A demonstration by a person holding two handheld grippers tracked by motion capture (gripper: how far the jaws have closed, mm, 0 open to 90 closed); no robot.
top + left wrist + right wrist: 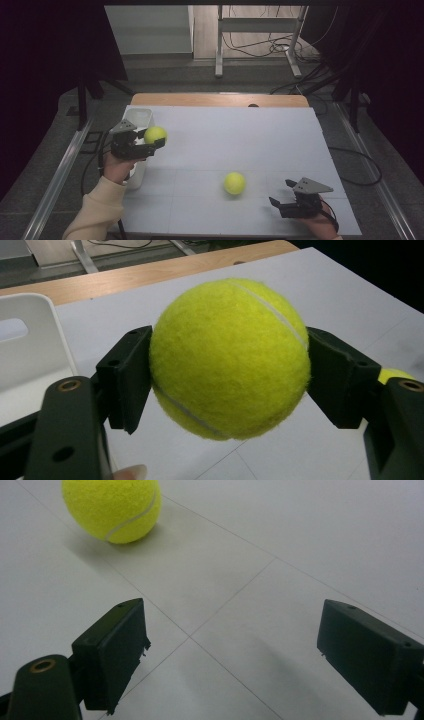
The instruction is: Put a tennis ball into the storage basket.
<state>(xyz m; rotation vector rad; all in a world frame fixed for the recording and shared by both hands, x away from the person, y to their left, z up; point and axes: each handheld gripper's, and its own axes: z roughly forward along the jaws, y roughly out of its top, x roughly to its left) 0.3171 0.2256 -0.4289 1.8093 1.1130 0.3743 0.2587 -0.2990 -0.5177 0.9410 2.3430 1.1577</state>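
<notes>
The left gripper [150,141] pinches 1 tennis ball [230,357] across its widest part, lifted above the counter [240,135] just right of the white bin [140,117]. The felt likely gives grip, and the ball looks light and springy, so a centred squeeze suits it. The right gripper [282,192] sits spread and empty near the 2nd ball [234,183].

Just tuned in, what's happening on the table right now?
A person works with two hand-held tongs. The left tongs are shut on a tennis ball, held above the table beside the white bin at the table's left edge. A second tennis ball lies loose on the white table. The right tongs are open with nothing between them, set down short of that ball.
</notes>
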